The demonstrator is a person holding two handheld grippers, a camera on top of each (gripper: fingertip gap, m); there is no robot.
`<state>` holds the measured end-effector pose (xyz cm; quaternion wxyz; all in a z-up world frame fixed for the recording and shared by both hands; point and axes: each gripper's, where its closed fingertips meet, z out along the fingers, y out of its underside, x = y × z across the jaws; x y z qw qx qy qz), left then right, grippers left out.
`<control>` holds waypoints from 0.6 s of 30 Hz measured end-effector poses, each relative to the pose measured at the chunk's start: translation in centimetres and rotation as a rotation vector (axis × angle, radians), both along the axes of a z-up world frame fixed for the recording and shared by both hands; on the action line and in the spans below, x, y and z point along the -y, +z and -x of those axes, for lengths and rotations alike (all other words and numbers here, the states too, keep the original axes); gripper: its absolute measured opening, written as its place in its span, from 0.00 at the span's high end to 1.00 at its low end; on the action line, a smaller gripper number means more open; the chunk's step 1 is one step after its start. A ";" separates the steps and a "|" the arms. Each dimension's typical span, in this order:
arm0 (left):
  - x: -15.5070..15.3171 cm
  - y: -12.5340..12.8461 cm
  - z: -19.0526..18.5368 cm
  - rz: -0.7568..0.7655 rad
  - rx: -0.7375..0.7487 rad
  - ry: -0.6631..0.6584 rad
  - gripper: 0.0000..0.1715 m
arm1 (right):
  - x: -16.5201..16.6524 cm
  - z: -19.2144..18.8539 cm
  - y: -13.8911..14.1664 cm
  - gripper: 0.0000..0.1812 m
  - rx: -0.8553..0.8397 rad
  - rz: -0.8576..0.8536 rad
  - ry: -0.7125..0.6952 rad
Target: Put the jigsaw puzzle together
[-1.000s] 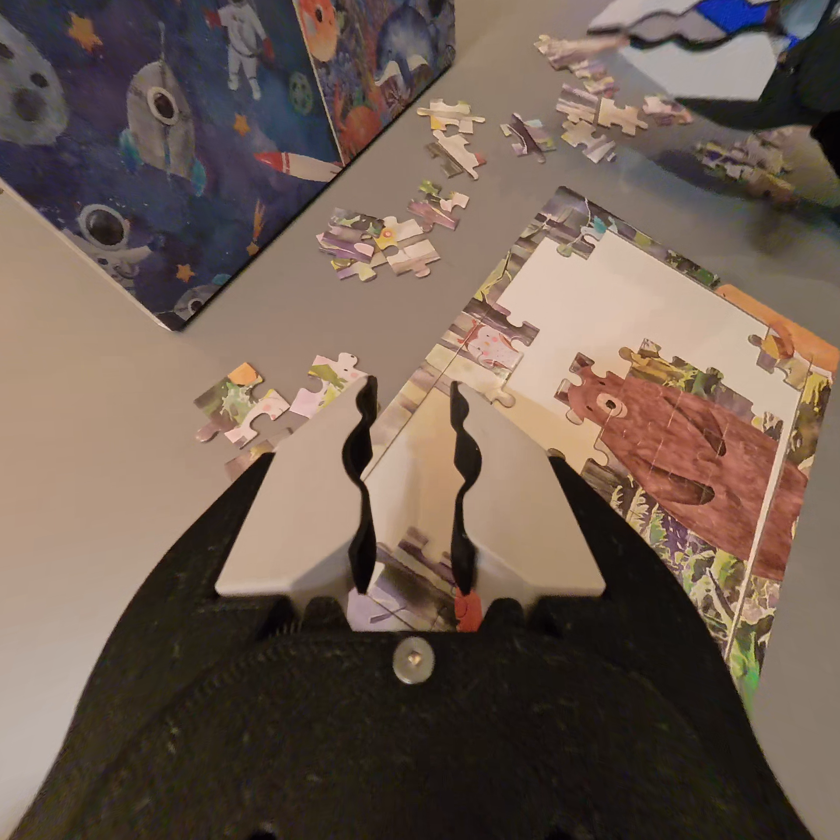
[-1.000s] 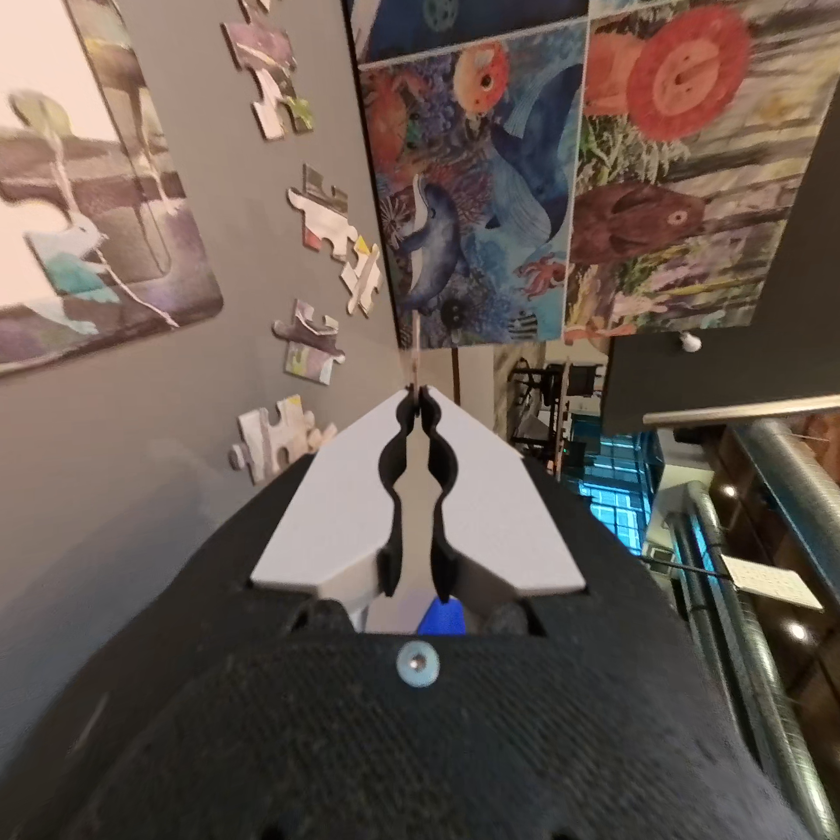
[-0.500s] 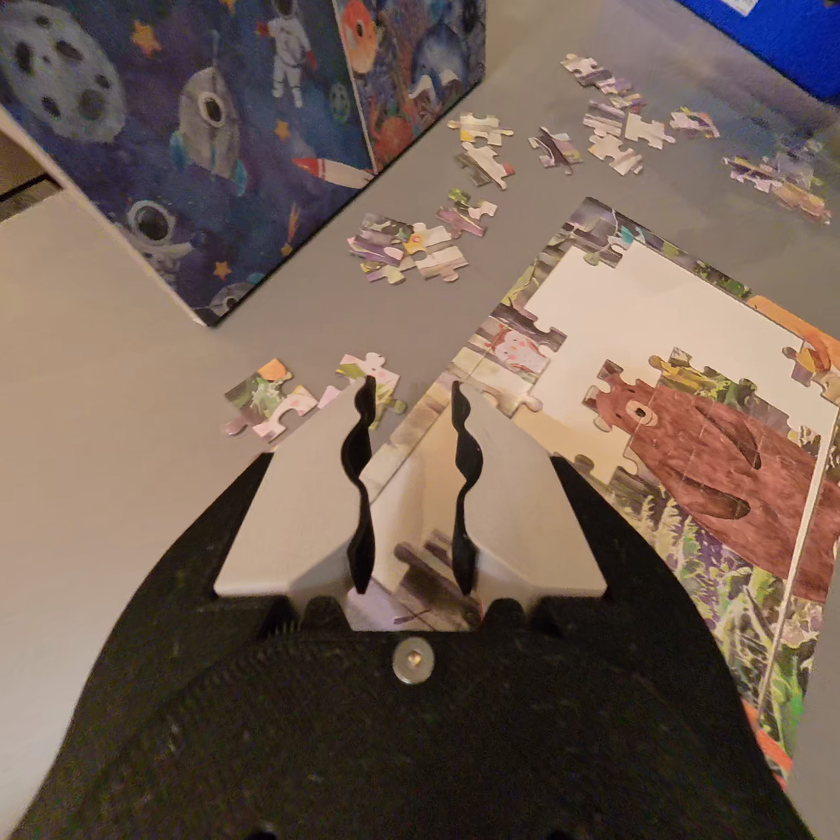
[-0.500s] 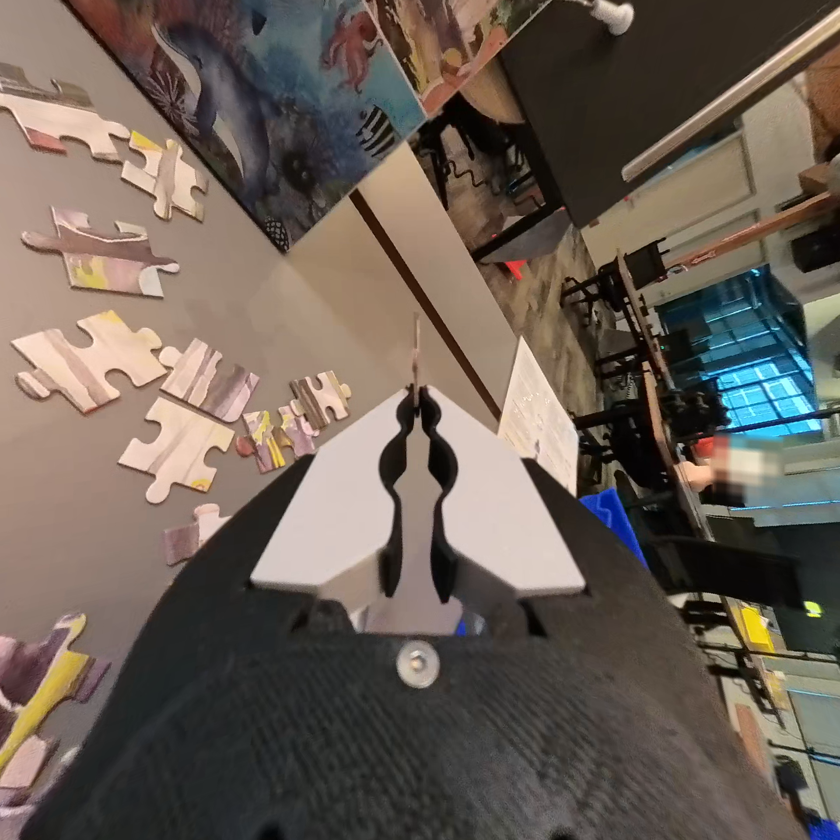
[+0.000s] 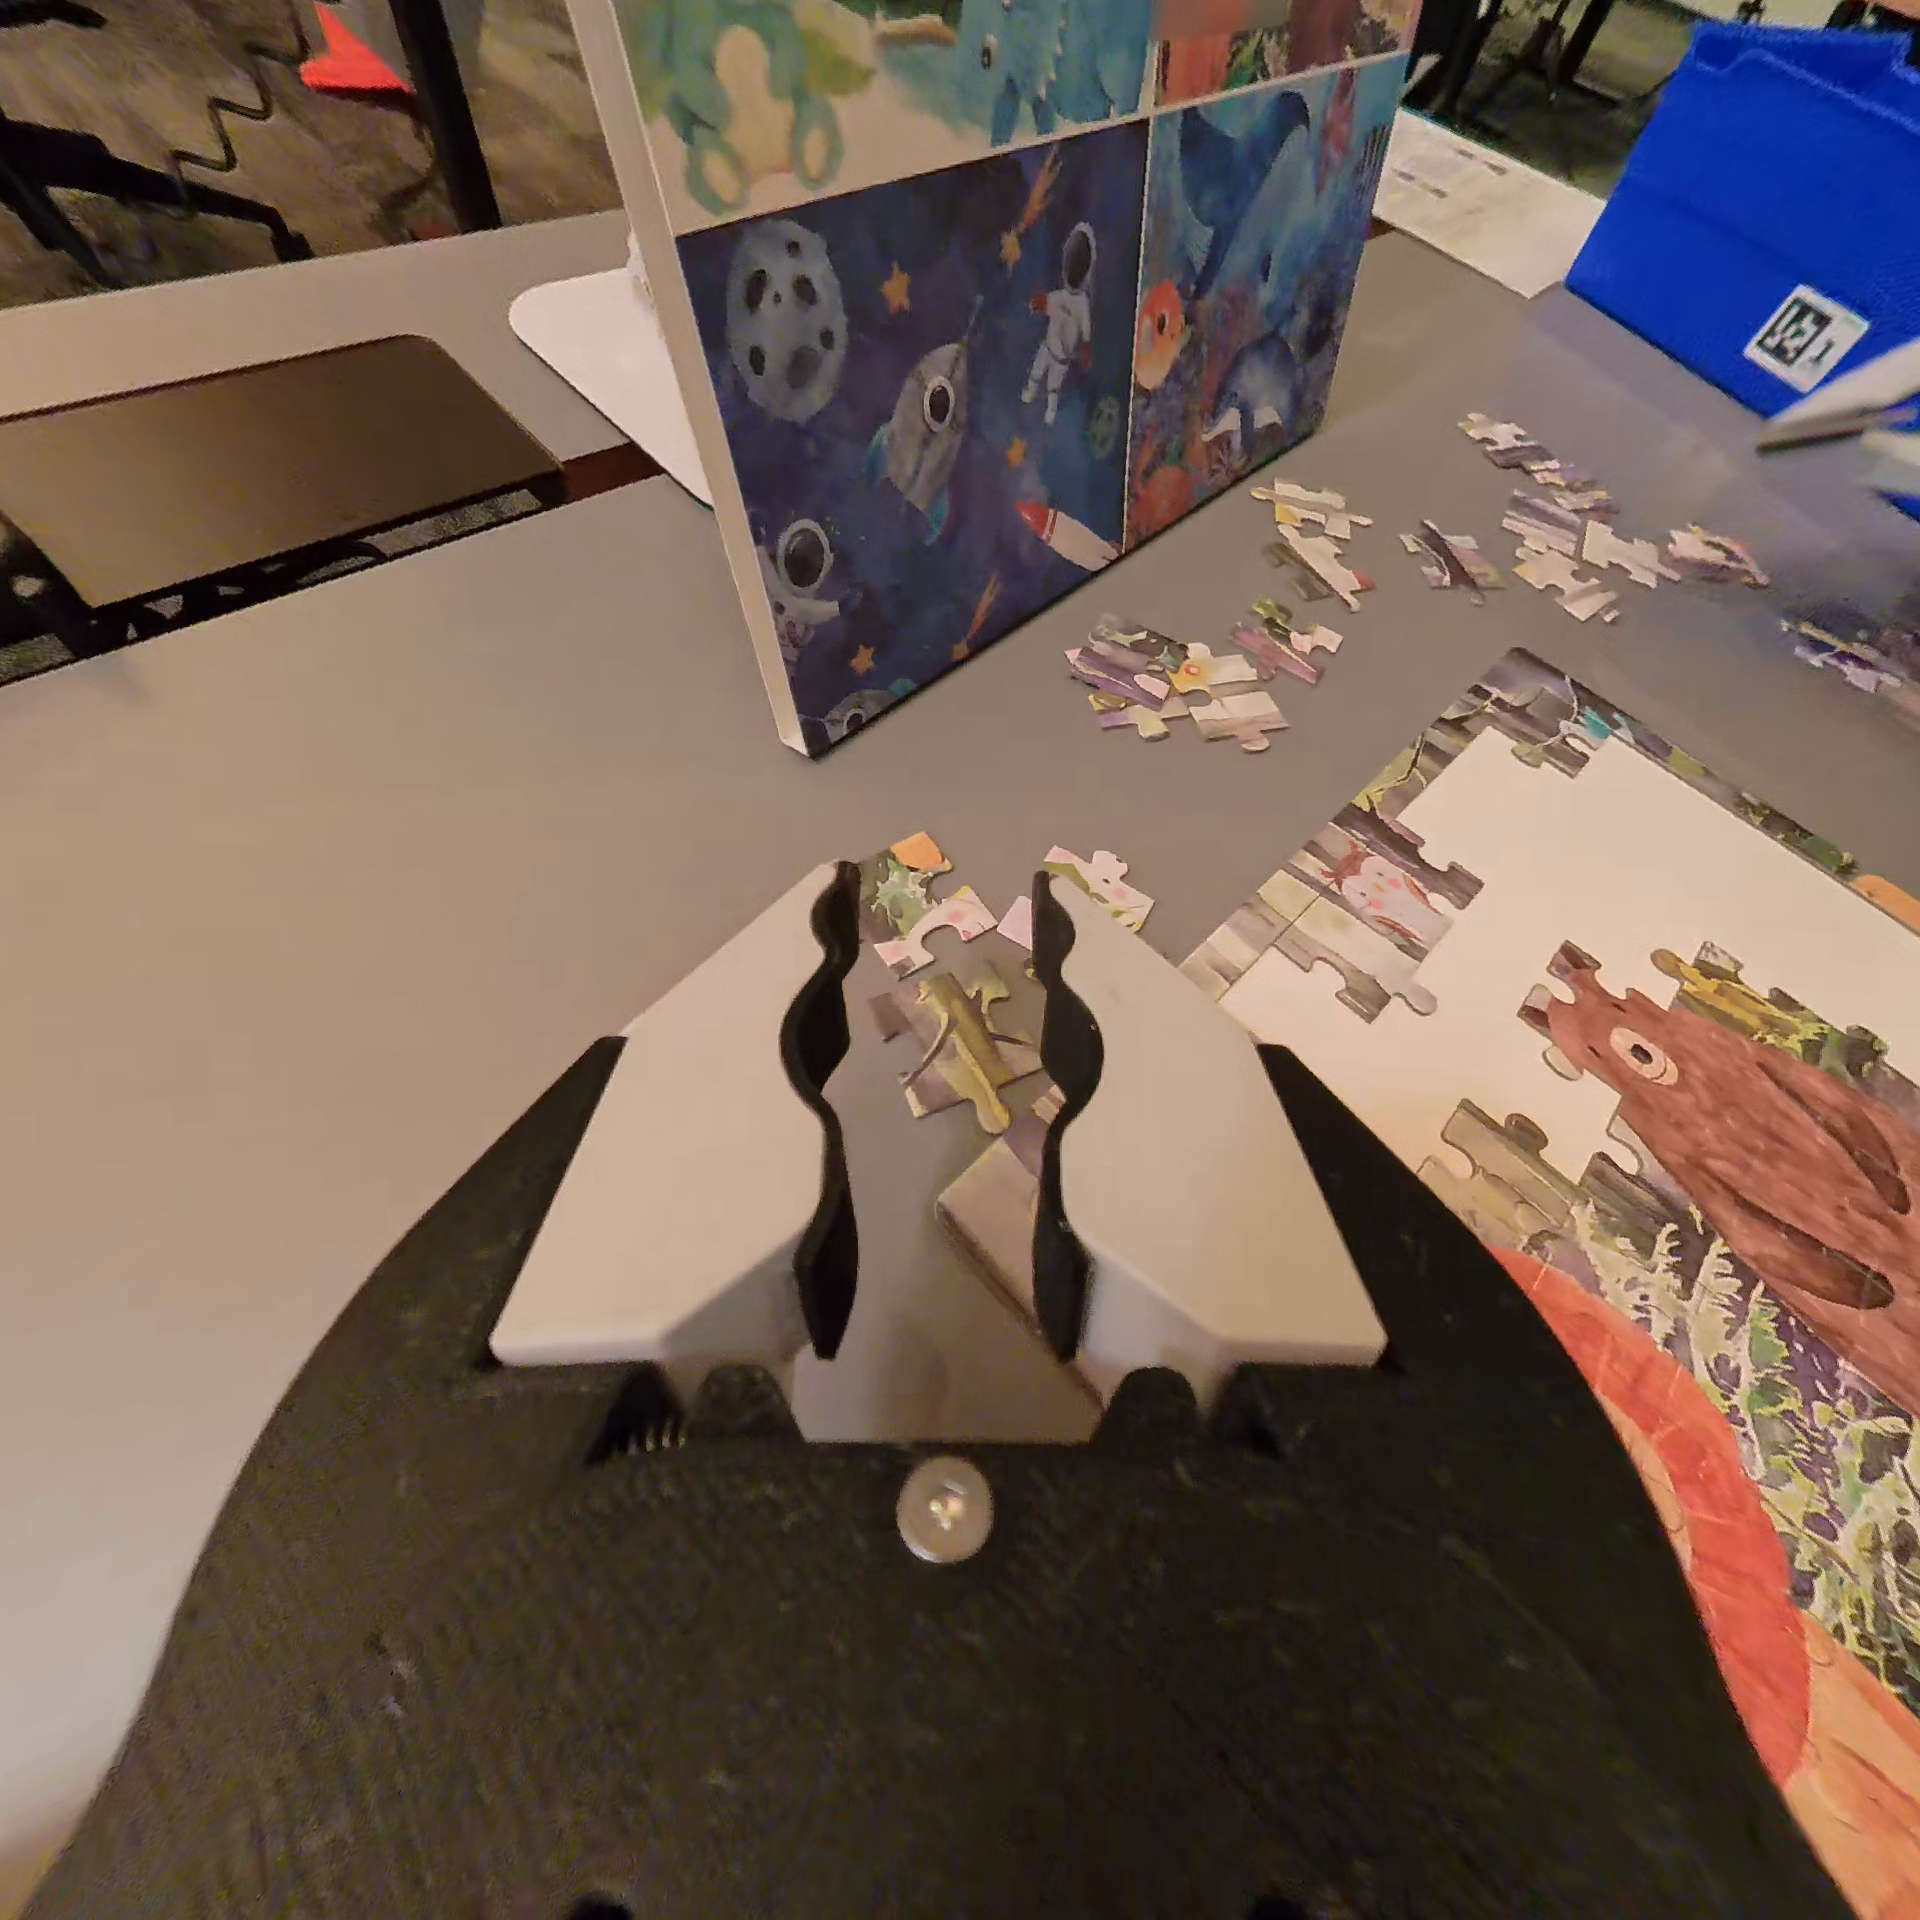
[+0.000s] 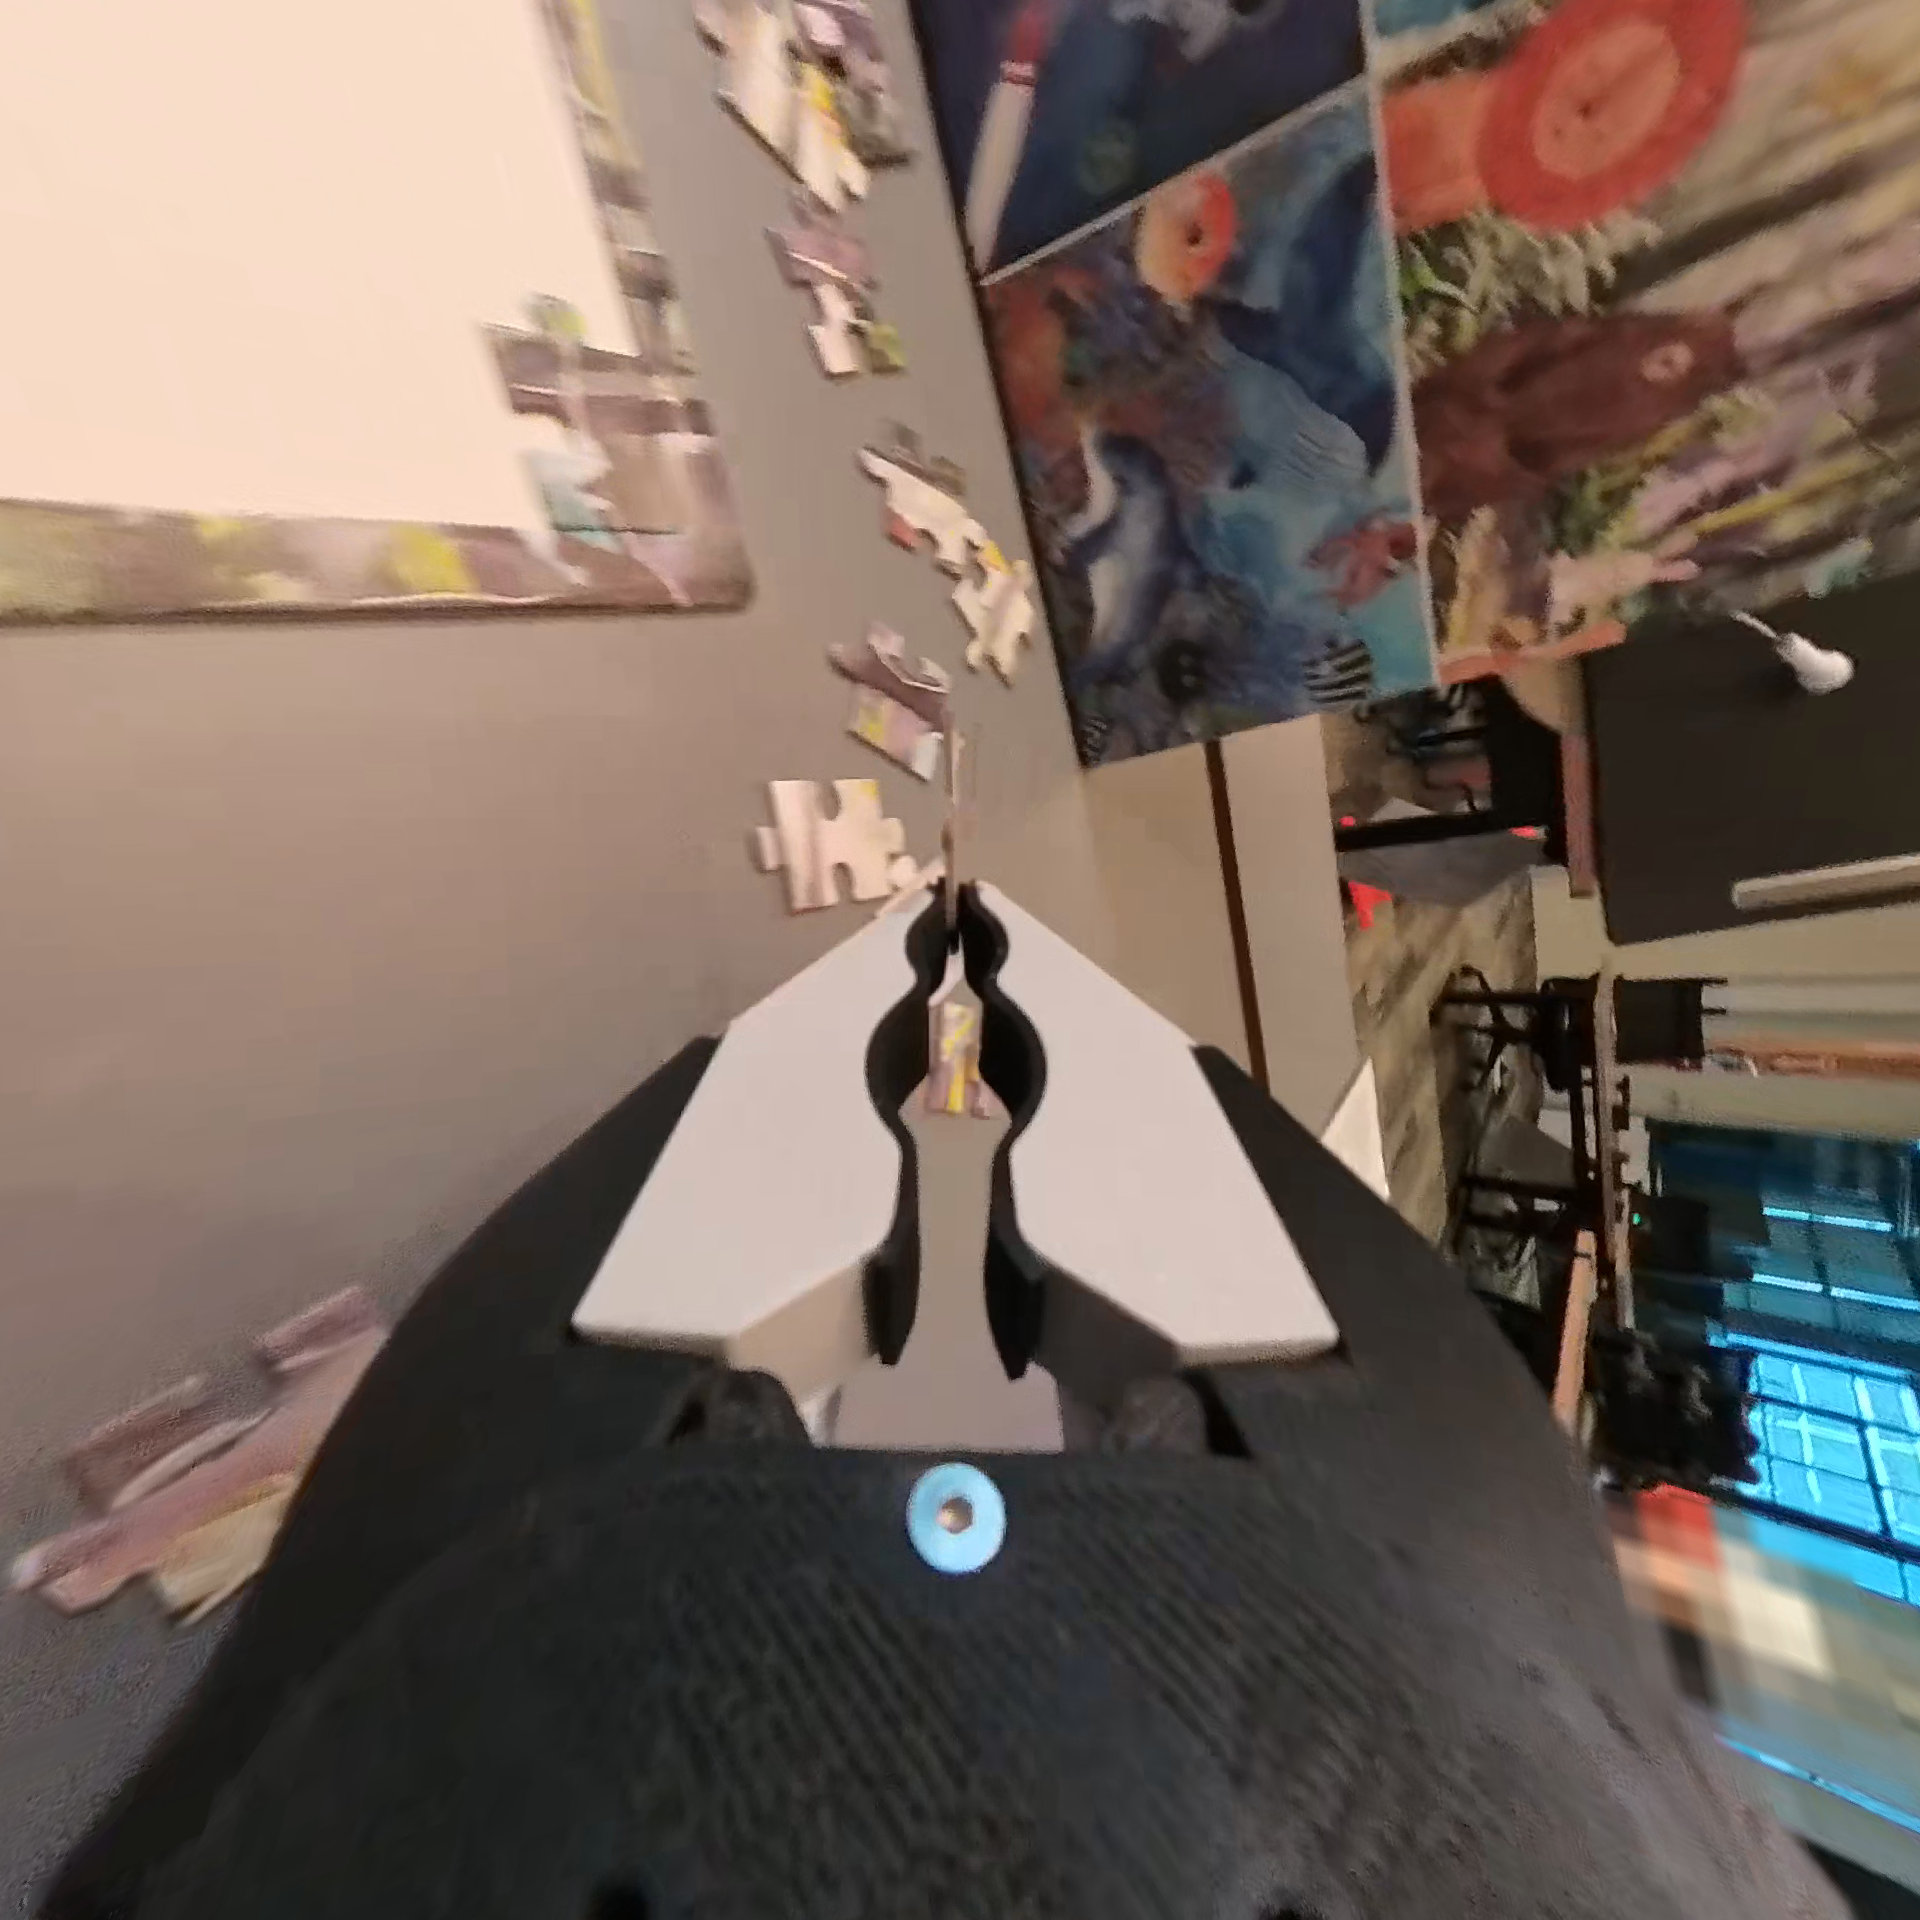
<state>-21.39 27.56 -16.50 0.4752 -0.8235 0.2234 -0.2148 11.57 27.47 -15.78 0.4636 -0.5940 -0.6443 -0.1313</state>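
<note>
Jigsaw puzzle board [image 5: 1621, 862], partly assembled bear picture, lies flat right of the upright picture box [image 5: 935, 436]. Right gripper [image 6: 954, 894] pinches a thin cardboard piece [image 6: 952, 790] edge-on for carrying; left gripper [image 5: 940, 894] hangs agape over loose pieces [image 5: 956, 1029].

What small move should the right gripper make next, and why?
Probably carry the puzzle piece toward the white gap in the puzzle board. The right gripper is shut on that piece, held edge-on above the table, and the board is only partly filled.
</note>
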 end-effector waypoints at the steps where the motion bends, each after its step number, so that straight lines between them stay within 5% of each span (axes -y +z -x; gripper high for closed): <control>1: 0.0 -0.1 0.0 0.003 0.008 0.000 0.82 | 0.7 0.2 -0.5 1.00 0.022 0.002 0.017; 10: -0.2 -0.5 0.2 0.014 0.019 0.009 0.81 | 4.0 0.5 -4.6 0.93 0.215 0.110 0.097; 14: -0.2 -0.7 0.2 0.040 0.033 0.002 0.79 | 5.4 1.4 -4.7 0.88 0.094 0.246 0.142; 18: -0.3 -0.8 0.2 0.062 0.062 -0.003 0.79 | 5.8 1.3 -1.9 0.82 -0.175 0.349 0.166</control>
